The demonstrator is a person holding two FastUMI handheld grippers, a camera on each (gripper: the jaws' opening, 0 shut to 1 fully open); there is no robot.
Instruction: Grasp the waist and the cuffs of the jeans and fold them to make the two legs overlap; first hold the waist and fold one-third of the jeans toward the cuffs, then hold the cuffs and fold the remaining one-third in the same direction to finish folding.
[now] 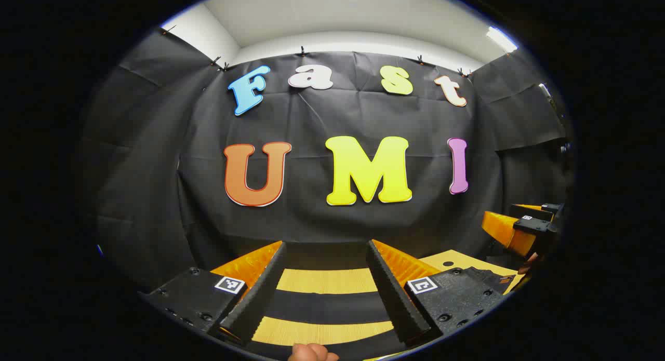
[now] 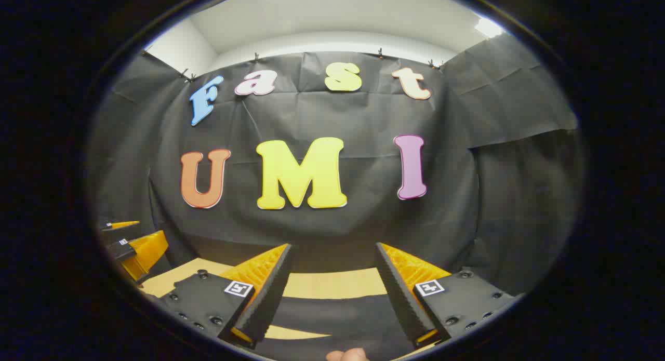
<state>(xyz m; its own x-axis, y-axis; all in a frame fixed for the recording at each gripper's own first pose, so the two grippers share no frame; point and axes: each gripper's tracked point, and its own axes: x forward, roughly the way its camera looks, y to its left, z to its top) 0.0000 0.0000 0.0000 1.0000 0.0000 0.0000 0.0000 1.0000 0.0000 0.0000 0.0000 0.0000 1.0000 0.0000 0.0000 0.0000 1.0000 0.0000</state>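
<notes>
In the left gripper view the left gripper (image 1: 326, 293) hangs with its fingers spread wide and nothing between them, above dark, near-black jeans (image 1: 327, 306) lying flat as bands of cloth across a light wooden table (image 1: 326, 281). In the right gripper view the right gripper (image 2: 332, 298) is likewise released and empty over the same dark cloth, which covers the table's near part below its fingers. Beyond both hangs the black cloth wall (image 1: 156, 195).

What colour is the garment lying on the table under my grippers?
Black or very dark, lying across the light wooden table; the garment shows best in the right gripper view.
</notes>
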